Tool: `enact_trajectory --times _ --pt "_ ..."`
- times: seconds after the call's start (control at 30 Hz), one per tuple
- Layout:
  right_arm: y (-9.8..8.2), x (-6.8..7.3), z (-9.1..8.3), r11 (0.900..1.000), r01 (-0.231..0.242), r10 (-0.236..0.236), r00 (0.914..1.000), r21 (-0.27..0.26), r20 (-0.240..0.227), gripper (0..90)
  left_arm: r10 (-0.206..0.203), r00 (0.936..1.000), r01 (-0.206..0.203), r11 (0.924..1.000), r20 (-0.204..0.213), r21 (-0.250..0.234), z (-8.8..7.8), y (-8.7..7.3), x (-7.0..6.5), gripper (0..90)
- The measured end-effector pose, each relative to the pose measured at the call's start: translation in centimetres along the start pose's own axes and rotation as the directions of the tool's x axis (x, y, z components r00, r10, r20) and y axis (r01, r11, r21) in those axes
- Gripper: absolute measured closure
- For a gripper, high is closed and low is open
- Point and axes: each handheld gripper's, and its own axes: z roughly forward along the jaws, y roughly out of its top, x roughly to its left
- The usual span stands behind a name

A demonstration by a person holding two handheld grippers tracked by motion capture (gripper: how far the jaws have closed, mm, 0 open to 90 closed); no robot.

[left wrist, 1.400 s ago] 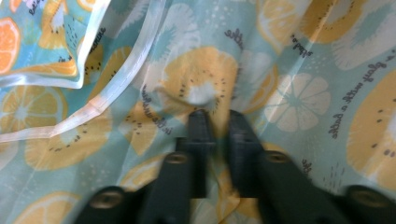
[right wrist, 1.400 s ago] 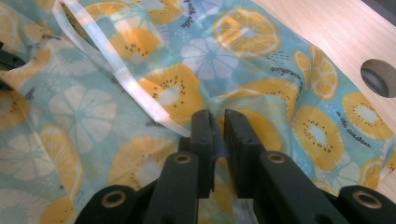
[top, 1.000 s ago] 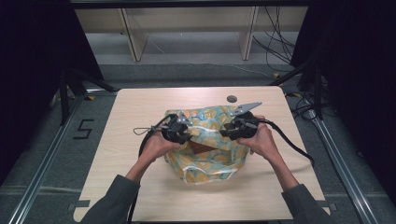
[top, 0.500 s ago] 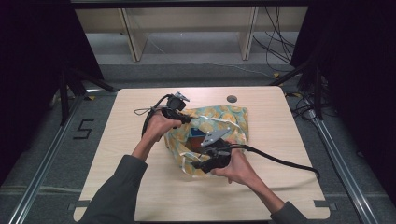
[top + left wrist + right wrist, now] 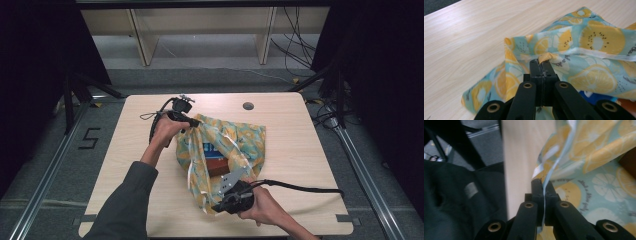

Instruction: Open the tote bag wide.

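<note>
pale wooden surface [image 5: 300, 150] carries a fruit-print bag [image 5: 235, 145]; left gripper [image 5: 192, 121] clamps its far rim, right gripper [image 5: 224, 205] clamps its near rim, mouth stretched between them.

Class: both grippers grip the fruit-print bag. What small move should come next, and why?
Probably draw the two grippers slightly apart to widen the mouth. The left gripper is shut on the bag rim at the far side, the right gripper on its edge at the near side, and boxes show inside.
</note>
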Motion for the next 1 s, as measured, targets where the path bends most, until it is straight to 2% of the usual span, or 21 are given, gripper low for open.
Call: enact_trajectory --times 0.1,0.2,0.23,0.3,0.33,0.37,0.4,0.43,0.47,0.5,0.53,0.6,0.63,0.67,0.7,0.73,0.77,0.87,0.9,0.93,1.0 --pt "-0.1 0.5 -0.5 1.0 0.005 -0.005 1.0 0.005 -0.004 90.0 0.008 1.0 -0.008 0.9999 -0.006 0.007 0.3 0.2 -0.3 89.4" --pt "0.1 0.1 -1.6 1.0 0.003 -0.003 1.0 -0.02 -0.008 72.8 -0.005 0.9996 0.005 0.9999 -0.026 0.009 0.5 0.1 0.1 89.4" --pt "0.4 -0.5 -3.6 0.996 -0.005 0.009 0.9988 -0.088 0.048 61.2 -0.016 0.9995 0.016 0.9998 -0.027 0.01 0.4 -0.1 0.6 89.4" --pt "0.8 -1.2 -6.2 0.985 -0.007 0.028 0.9922 -0.174 0.121 58.9 -0.026 0.9993 0.026 0.9997 -0.027 0.004 0.2 -0.3 0.9 89.4" --pt "0.8 -1.2 -6.2 0.985 -0.007 0.028 0.9922 -0.174 0.121 58.9 -0.022 0.9995 0.022 0.9997 -0.024 0.009 0.1 -0.4 1.1 89.4" --pt "1.0 -1.4 -7.1 0.982 -0.011 0.044 0.9838 -0.191 0.174 58.8 -0.031 0.9993 0.031 0.9995 -0.022 0.004 0.0 -0.4 1.2 89.4" --pt "1.3 -2.1 -8.4 0.976 0.01 0.054 0.9567 -0.217 0.286 57.3 -0.029 0.9992 0.029 0.9996 -0.028 -0.008 0.0 -0.5 1.2 89.3" --pt "1.6 -3.6 -9.6 0.966 -0.039 0.139 0.9093 -0.254 0.392 55.0 -0.034 0.9993 0.034 0.9994 -0.017 -0.008 -0.1 -0.5 1.1 89.3" --pt "1.6 -3.6 -9.6 0.966 -0.039 0.139 0.9093 -0.254 0.392 55.0 -0.032 0.9994 0.032 0.9995 -0.013 -0.003 -0.1 -0.5 1.1 89.3" --pt "1.9 -5.1 -9.2 0.967 -0.085 0.19 0.8682 -0.24 0.458 48.7 -0.029 0.9995 0.029 0.9996 -0.014 -0.007 -0.1 -0.5 1.0 89.3" --pt "1.9 -5.1 -9.2 0.967 -0.085 0.19 0.8682 -0.24 0.458 48.7 -0.028 0.9995 0.028 0.9996 -0.012 -0.01 -0.1 -0.5 0.9 89.3" --pt "2.1 -6.7 -7.7 0.972 -0.137 0.217 0.8427 -0.193 0.493 43.7 -0.022 0.9997 0.022 0.9997 -0.007 -0.01 -0.3 -0.4 0.9 89.2" --pt "2.2 -7.5 -6.9 0.965 -0.2 0.257 0.851 -0.171 0.458 44.3 -0.021 0.9998 0.02 0.9996 -0.006 -0.017 -0.4 -0.4 0.9 89.2" --pt "2.2 -8.2 -6.1 0.963 -0.216 0.268 0.8471 -0.163 0.459 48.2 -0.021 0.9998 0.021 0.9994 -0.007 -0.027 -0.5 -0.5 0.8 89.2" --pt "2.2 -8.6 -5.7 0.966 -0.218 0.259 0.8455 -0.142 0.467 60.5 -0.014 0.9999 0.014 0.9995 -0.002 -0.03 -0.6 -0.5 0.8 89.2" --pt "2.2 -9.2 -5.4 0.979 -0.178 0.205 0.8533 -0.101 0.479 77.2 -0.013 0.9999 0.013 0.9996 -0.002 -0.025 -0.8 -0.6 0.9 89.1" --pt "1.7 -10.2 -5.6 0.979 -0.163 0.203 0.8656 -0.126 0.458 89.7 -0.011 0.9999 0.011 0.9993 -0.005 -0.036 -1.0 -0.8 1.0 89.1" --pt "1.0 -11.3 -7.0 0.973 -0.179 0.226 0.864 -0.146 0.45 90.0 -0.011 0.9999 0.011 0.9995 -0.002 -0.029 -1.3 -1.1 1.3 89.2" --pt "0.1 -12.3 -8.4 0.958 -0.191 0.27 0.8448 -0.213 0.462 90.0 -0.008 1.0 0.008 0.9994 -0.003 -0.035 -1.2 -1.2 1.4 89.2" --pt "0.1 -12.3 -8.4 0.958 -0.191 0.27 0.8448 -0.213 0.462 90.0 -0.011 0.9999 0.011 0.9995 -0.007 -0.031 -1.2 -1.3 1.5 89.2" --pt "-1.1 -13.4 -10.0 0.935 -0.223 0.334 0.811 -0.274 0.48 90.0 -0.011 0.9999 0.011 0.9998 -0.003 -0.018 -1.0 -1.5 1.7 89.2"
